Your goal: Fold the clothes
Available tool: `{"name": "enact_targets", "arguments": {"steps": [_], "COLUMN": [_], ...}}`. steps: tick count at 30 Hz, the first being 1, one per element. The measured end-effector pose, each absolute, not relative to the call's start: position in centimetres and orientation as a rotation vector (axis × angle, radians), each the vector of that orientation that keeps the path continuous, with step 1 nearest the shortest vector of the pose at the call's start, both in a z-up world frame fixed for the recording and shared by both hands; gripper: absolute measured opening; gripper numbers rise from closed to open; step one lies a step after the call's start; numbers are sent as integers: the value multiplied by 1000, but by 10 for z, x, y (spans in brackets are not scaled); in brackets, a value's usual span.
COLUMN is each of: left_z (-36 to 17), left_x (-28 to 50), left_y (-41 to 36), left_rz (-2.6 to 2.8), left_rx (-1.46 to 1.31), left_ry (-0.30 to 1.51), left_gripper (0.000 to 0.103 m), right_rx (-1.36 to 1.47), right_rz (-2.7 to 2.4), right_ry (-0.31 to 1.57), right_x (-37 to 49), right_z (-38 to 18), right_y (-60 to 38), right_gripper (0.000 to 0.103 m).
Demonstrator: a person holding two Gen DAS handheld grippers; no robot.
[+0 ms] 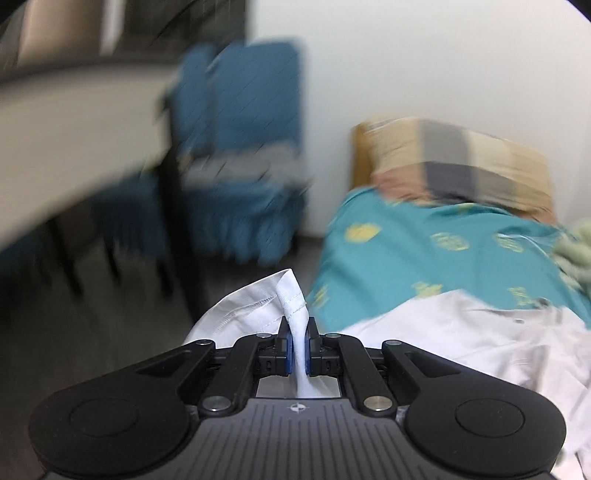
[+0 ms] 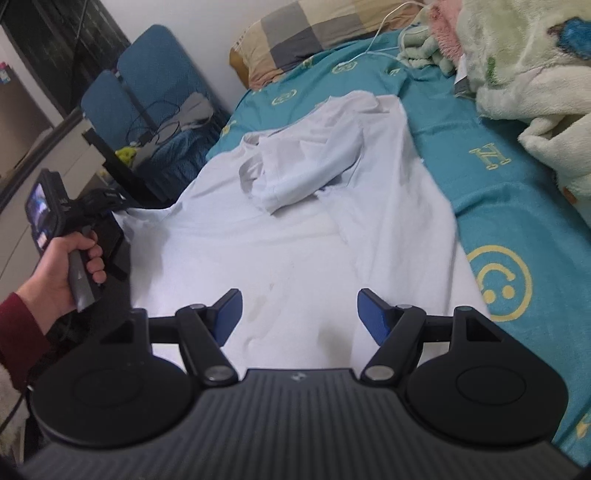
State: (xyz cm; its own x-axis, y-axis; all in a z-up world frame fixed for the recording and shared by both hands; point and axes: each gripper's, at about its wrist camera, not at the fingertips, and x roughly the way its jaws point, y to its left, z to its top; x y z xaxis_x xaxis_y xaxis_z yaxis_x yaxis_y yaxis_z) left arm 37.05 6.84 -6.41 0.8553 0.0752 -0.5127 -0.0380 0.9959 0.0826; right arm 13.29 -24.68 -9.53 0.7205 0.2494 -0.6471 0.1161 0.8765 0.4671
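Observation:
A white T-shirt (image 2: 295, 229) lies spread on a teal bed sheet (image 2: 491, 192), its far sleeve folded over the chest. My left gripper (image 1: 297, 347) is shut on a hemmed edge of the white T-shirt (image 1: 291, 295) at the bed's left side; the left gripper also shows in the right wrist view (image 2: 107, 221), held by a hand at the shirt's left edge. My right gripper (image 2: 299, 314) is open and empty, hovering over the near part of the shirt.
A checked pillow (image 2: 295, 33) lies at the bed's head. A fluffy green-white blanket (image 2: 524, 66) is piled at the right, with a white cable (image 2: 373, 44) beside it. A blue chair (image 2: 147, 81) with clutter stands left of the bed, next to a desk (image 1: 74, 129).

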Motion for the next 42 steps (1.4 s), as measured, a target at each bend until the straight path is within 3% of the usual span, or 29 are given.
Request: {"name": "enact_targets", "arguments": {"steps": [5,13,16,17,18,24,35,39,42], "left_z": [-39,-89,-103,-107,-107,-98,-132,-141,-144], "left_x": [355,340,334,330,321,261,172,156,146], "left_y": [-44,-168,-171,-170,-166,-97,119,146,139], "left_rz": [-144,-352,-373,-378,-374,-402,-360,-411,-465], "left_rx": [241,234,211,207,211,166,-271,-299,-142], "left_ry": [447,515,552,558,556,679,1230,1334,1427], "left_gripper": [6,11,33,52,61,76,76,74,73], "right_rx": [574,664,676,679,686,690,661,643,625], "right_rz": [14,-69,-79,-83,-86,-77,-46,-48,-65], "right_ry": [742,710,709,711,712,710,727,726,716], "right_x": [129,126,128,129,130,134,123,120,118], "right_z": [-96,-103,-107,-108,-109,-109,-103,-96,-90], "right_y": [-271,-301,-306,-307,-308,-310,-303,-297,-294], "right_gripper": [71,71,72,72,72,72,72,72,72]}}
